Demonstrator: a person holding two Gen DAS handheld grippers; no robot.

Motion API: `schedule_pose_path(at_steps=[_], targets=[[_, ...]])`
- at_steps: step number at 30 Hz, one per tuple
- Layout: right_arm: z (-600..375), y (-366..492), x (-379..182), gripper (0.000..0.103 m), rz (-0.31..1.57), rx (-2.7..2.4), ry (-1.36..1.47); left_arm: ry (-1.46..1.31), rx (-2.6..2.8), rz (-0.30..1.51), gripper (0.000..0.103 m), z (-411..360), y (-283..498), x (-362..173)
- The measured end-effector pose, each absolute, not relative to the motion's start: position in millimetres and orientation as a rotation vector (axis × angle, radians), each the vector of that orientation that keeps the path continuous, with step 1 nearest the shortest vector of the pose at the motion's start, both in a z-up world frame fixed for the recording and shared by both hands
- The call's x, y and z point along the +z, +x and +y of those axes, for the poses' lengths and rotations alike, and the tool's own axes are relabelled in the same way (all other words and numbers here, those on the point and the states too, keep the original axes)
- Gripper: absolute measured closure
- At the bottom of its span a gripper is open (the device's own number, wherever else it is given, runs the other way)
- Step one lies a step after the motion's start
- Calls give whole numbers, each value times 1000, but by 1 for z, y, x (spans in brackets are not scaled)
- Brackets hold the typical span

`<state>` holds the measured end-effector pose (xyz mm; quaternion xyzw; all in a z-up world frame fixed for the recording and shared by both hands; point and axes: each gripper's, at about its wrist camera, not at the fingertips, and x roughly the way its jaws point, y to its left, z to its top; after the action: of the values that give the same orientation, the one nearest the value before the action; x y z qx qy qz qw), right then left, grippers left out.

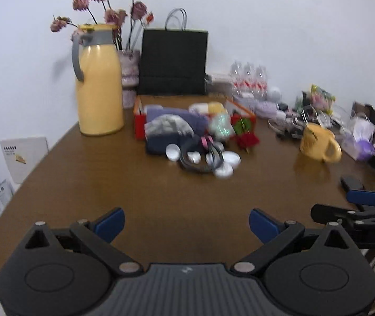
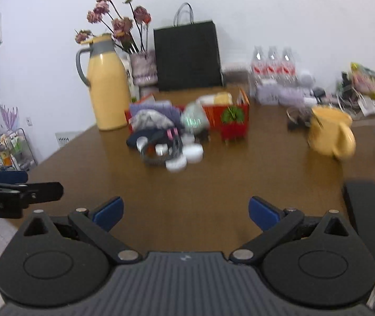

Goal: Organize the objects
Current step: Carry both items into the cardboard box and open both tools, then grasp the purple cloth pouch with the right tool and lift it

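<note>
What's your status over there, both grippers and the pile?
Left gripper open, empty. Right gripper open, empty. Clutter pile by the red box untouched. Bare table between, nothing blocking.

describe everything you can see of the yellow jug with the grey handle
The yellow jug is a tall, glossy, pale yellow thermos-style flask, plastic or coated metal by its look. It has a grey collar, a grey looped handle on its left side and a yellow lid. It stands upright, lid closed, near the far left corner of the brown table. Just behind it to the right is a vase of dried pink flowers; whether they touch is unclear. Nothing holds it.
</note>
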<state>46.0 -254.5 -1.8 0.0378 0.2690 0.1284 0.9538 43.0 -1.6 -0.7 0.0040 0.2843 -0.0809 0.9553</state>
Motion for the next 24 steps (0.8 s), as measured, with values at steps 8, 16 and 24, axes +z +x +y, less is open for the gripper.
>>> schedule_pose_path(at_steps=[8,16,24], targets=[[-248,61,4,37,473,291,113,32,-95,461,4,4,69,1],[-215,148,-5,66,499,353,46,135,-102,372,20,28,184,-8],[-169,281,-18,64,499,375,-37,151,-190,342,29,37,311,-17]])
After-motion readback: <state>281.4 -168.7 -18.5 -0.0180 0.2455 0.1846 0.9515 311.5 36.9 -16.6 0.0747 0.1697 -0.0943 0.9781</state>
